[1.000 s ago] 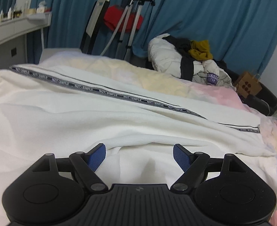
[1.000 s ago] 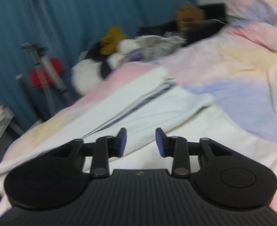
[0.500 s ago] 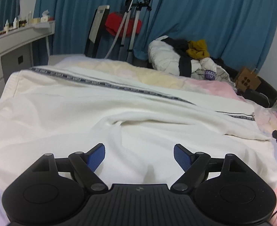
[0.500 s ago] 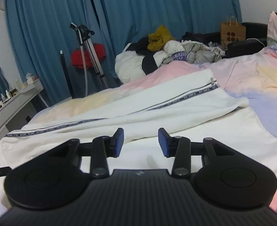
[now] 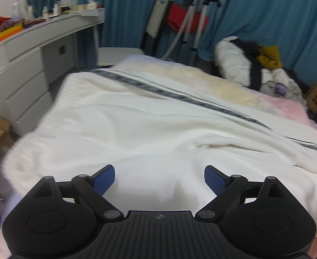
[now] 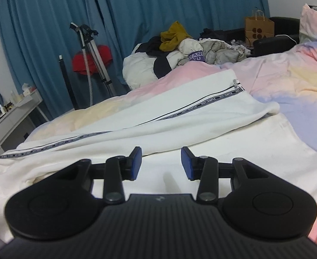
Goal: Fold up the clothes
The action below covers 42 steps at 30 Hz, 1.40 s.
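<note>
The white garment [image 6: 201, 116] lies spread along the bed [image 6: 287, 82] with one long fold laid over, further folds apparently remaining, while the left tool [image 5: 159, 178] and right tool [image 6: 161, 163] hover spread and empty.

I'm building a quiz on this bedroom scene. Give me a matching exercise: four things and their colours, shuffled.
Things:
1. garment spread on the bed
2. curtain
3. paper bag
4. gripper pads

Colours:
a. brown
b. white with a dark lettered stripe
c. blue, on black fingers
d. teal blue

Pairs: 1-b, 2-d, 3-a, 4-c
</note>
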Available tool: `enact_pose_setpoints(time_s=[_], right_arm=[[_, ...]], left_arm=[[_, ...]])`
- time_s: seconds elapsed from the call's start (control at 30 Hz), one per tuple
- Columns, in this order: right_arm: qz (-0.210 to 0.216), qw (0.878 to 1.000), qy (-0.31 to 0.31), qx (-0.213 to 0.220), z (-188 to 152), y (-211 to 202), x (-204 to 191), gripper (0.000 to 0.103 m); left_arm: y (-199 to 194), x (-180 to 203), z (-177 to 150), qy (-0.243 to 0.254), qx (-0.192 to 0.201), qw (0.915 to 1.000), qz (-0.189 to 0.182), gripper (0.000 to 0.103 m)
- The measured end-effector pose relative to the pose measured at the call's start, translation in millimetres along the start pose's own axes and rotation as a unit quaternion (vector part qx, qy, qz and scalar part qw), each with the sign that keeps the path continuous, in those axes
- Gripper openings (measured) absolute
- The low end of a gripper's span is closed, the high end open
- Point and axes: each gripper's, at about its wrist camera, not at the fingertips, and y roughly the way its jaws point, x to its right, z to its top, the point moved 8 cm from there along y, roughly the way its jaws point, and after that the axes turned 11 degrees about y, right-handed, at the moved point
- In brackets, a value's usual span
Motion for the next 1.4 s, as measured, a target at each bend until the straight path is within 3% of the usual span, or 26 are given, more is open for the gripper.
enact_pose_setpoints(time_s=[0.2, 0.37, 0.47, 0.5, 0.57, 0.6, 0.63, 0.87, 0.97, 1.07, 1.17, 1.4], right_arm=[[-0.004, 1.000, 0.009, 0.000, 2, -4, 3, 0.043], [-0.007, 1.000, 0.014, -0.006, 1, -5, 5, 0.043], [-0.008, 1.000, 0.017, -0.008, 2, -6, 6, 0.043], [-0.008, 1.000, 0.019, -0.009, 2, -6, 7, 0.045], [-0.009, 1.000, 0.024, -0.009, 2, -6, 9, 0.064], [-0.010, 1.000, 0.027, -0.008, 2, -6, 10, 0.077], [-0.010, 0.999, 0.030, -0.006, 2, -6, 12, 0.083], [-0.025, 0.998, 0.050, -0.009, 1, -2, 21, 0.083], [-0.025, 0.997, 0.068, -0.012, 1, -1, 27, 0.083], [-0.027, 0.995, 0.097, -0.015, 1, 1, 35, 0.083], [-0.034, 0.989, 0.141, -0.013, 3, 1, 51, 0.083], [-0.043, 0.969, 0.242, -0.006, 5, -1, 85, 0.083]], left_arm=[[-4, -67, -21, -0.120, -0.050, 0.9915, -0.009, 0.098], [-7, -122, -39, -0.221, -0.091, 0.9709, -0.017, 0.099], [2, -128, -52, -0.249, -0.114, 0.9614, -0.026, 0.099], [5, -129, -57, -0.258, -0.121, 0.9581, -0.029, 0.099], [12, -133, -64, -0.278, -0.137, 0.9502, -0.035, 0.099], [17, -135, -67, -0.290, -0.142, 0.9456, -0.039, 0.099], [20, -137, -69, -0.302, -0.144, 0.9416, -0.042, 0.099], [48, -143, -86, -0.378, -0.154, 0.9108, -0.063, 0.101], [59, -146, -88, -0.402, -0.148, 0.9016, -0.059, 0.103], [55, -146, -83, -0.406, -0.126, 0.9027, -0.066, 0.103], [43, -147, -81, -0.418, -0.093, 0.8986, -0.095, 0.103], [10, -143, -70, -0.446, 0.010, 0.8737, -0.195, 0.098]])
